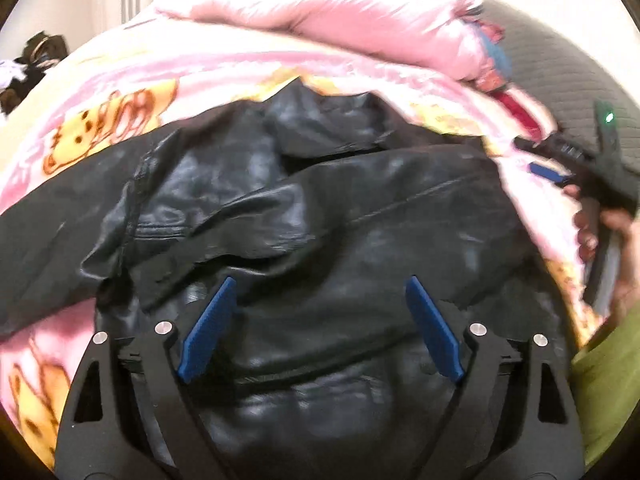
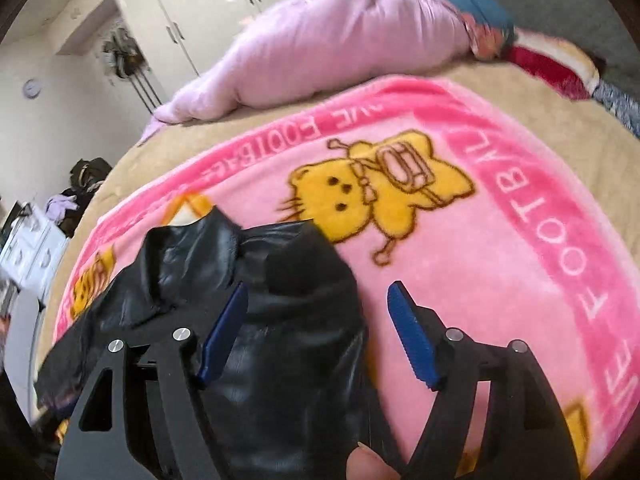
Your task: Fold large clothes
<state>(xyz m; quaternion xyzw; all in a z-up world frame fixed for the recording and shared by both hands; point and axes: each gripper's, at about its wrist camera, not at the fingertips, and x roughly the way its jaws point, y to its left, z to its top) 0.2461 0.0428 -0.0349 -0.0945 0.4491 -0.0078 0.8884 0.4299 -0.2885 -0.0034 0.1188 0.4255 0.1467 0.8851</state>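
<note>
A black leather jacket (image 1: 340,208) lies crumpled on a pink cartoon blanket (image 1: 100,120), collar toward the far side. My left gripper (image 1: 320,280) hovers over the jacket's lower body, its blue pads (image 1: 212,328) spread wide and touching nothing. In the right wrist view my right gripper (image 2: 318,286) stands open over the jacket's (image 2: 288,312) right edge. A black fold lies between its jaws beside the left pad (image 2: 224,336), while the right pad is over bare blanket (image 2: 480,260). The left wrist view shows the right gripper (image 1: 532,158) at the far right, held by a hand (image 1: 592,232).
A puffy pink duvet (image 2: 340,40) lies bunched along the bed's far side, with a red cloth (image 2: 552,68) beside it. White wardrobe doors (image 2: 200,0) stand behind. Clutter and a white rack (image 2: 32,248) sit off the bed's left. A green sleeve (image 1: 600,380) shows at the right.
</note>
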